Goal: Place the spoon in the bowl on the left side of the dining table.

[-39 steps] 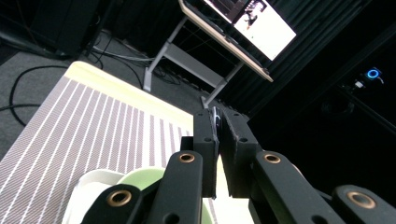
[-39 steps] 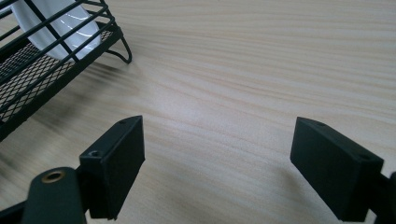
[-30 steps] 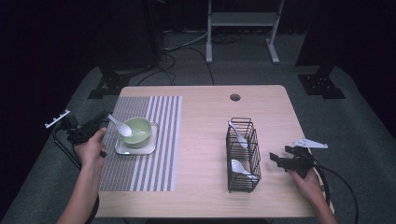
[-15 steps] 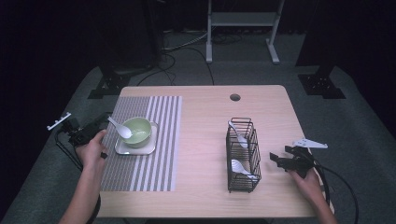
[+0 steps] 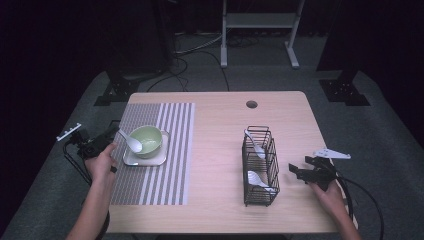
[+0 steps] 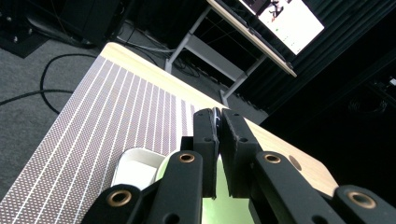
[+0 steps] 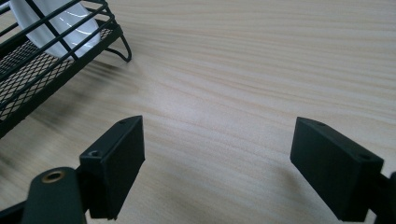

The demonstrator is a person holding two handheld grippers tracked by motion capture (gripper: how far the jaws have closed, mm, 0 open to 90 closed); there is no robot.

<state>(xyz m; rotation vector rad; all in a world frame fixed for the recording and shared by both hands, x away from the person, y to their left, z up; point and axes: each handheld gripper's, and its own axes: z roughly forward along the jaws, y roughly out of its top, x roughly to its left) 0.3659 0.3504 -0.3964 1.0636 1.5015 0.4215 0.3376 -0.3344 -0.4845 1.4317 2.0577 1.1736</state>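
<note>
At the left of the high view, the left hand-held gripper [image 5: 107, 138] is clenched on the handle of a white spoon [image 5: 131, 142] whose scoop end rests in a pale green bowl [image 5: 147, 140]. The bowl sits on a small white tray [image 5: 161, 159], which lies on a striped placemat [image 5: 165, 150] covering the left part of the table [image 5: 215, 150]. In the left gripper view the jaws press nearly together, with a thin sliver of the handle [image 6: 216, 122] showing between their tips.

At the lower right of the high view, the right hand-held gripper [image 5: 300, 171] rests released on the bare wood, jaws wide apart with nothing between them, just beside a black wire rack [image 5: 260, 165] that holds two more white spoons [image 5: 257, 177].

The grip looks the weak point: the jaws appear to pinch only a narrow edge of a smooth, glazed handle, so a quick lift or twist could let the spoon swivel or slip free and clatter back into the bowl. A sideways pull could also drag the scoop against the rim, tipping the bowl or shoving the tray across the placemat. Should the spoon be bound for the rack, its wires leave narrow slots, and a tilted spoon could snag there.
</note>
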